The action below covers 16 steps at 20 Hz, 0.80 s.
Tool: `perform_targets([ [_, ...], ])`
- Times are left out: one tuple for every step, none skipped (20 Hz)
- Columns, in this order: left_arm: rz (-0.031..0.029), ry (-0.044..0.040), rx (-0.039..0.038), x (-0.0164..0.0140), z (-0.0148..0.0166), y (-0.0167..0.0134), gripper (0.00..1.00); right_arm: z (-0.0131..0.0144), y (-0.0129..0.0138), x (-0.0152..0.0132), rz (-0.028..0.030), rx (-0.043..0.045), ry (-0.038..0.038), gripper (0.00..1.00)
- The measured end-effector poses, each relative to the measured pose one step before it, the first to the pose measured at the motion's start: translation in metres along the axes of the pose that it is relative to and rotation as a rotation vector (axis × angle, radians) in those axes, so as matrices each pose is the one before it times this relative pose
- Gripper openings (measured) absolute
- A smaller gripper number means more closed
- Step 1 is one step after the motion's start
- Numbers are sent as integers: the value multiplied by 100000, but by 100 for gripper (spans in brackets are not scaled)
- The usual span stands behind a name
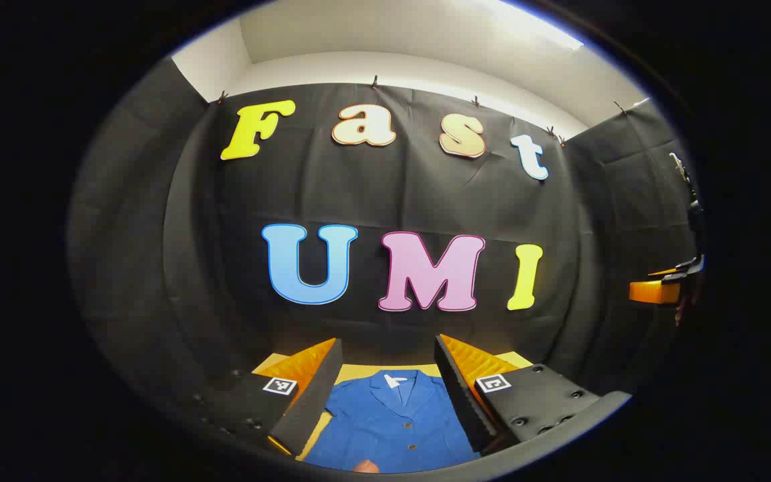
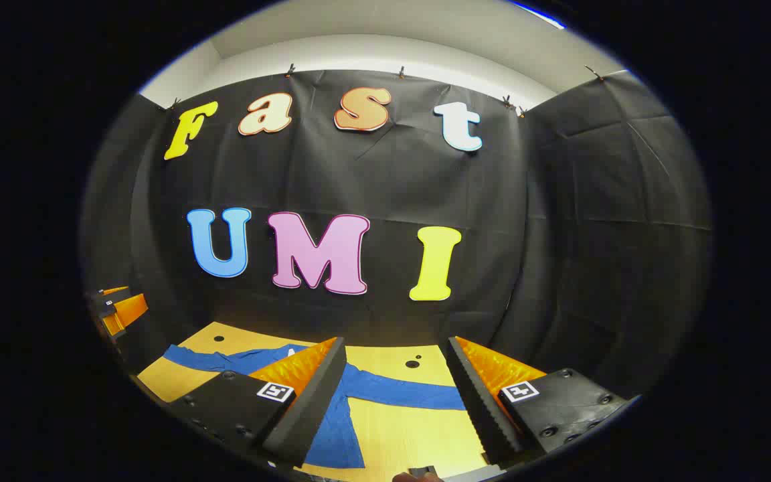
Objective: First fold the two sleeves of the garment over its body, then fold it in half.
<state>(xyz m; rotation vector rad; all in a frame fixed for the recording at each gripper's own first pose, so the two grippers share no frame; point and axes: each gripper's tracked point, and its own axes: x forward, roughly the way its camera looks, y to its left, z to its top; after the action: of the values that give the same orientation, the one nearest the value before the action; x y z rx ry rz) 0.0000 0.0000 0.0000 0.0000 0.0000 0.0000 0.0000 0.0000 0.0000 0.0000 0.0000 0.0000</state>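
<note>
Blue shirt (image 1: pixel 395 422) flat on table (image 2: pixel 419 435), sleeves spread.
Both grippers, left (image 1: pixel 389 395) and right (image 2: pixel 395 402), hover wide open, empty; the outstretched sleeve (image 2: pixel 402 395) lies crosswise under the right.

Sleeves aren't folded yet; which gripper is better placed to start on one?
Right, probably. An outstretched sleeve lies flat on the table between the open right gripper fingers. The open left gripper frames the shirt's collar and buttoned front, away from either sleeve.
</note>
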Motion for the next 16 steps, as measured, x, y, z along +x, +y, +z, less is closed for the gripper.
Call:
perform_targets([
  [338, 135, 107, 138, 79, 91, 80, 182, 6, 13, 160, -55, 4, 96],
  [92, -233, -170, 55, 115, 19, 79, 267, -55, 94, -149, -289, -247, 96],
  [0, -331, -218, -17, 223, -25, 80, 215, -51, -68, -118, -416, -613, 96],
  [58, -326, -93, -105, 24, -60, 80, 139, 23, -101, 198, -378, -922, 96],
  [102, -439, 48, -97, 266, -33, 80, 222, 75, -108, 750, -235, -1041, 96],
  [10, -332, 35, -119, 71, -139, 80, 153, 146, -235, 726, -159, -574, 96],
  [31, 81, 102, -42, 121, -124, 80, 48, 9, -230, 539, -45, -483, 96],
  [-130, 112, 112, -68, -144, -119, 79, 83, -26, -183, 438, 109, -449, 96],
  [-233, -176, 188, -175, 100, -89, 79, 242, -8, -159, 237, 195, -447, 96],
  [-197, -300, 369, -278, 171, -60, 79, -9, -111, -104, -80, 210, -409, 96],
  [-9, -235, 610, -160, 188, 50, 80, 60, -146, -113, -423, 187, -210, 96],
  [-3, -196, 607, -201, -71, 69, 80, 49, -31, -1, -315, 298, -113, 96],
  [8, -147, 549, -183, 45, 166, 80, 5, 14, -78, -195, 331, -222, 96],
  [193, 34, 454, -347, -133, 235, 79, 47, 82, 9, -213, 390, -40, 96],
  [348, 250, 292, -81, -46, 299, 79, -75, 162, -90, -81, 498, 300, 96],
  [405, 183, 166, -84, -70, 324, 79, -93, 148, 53, 238, 531, 234, 96],
])
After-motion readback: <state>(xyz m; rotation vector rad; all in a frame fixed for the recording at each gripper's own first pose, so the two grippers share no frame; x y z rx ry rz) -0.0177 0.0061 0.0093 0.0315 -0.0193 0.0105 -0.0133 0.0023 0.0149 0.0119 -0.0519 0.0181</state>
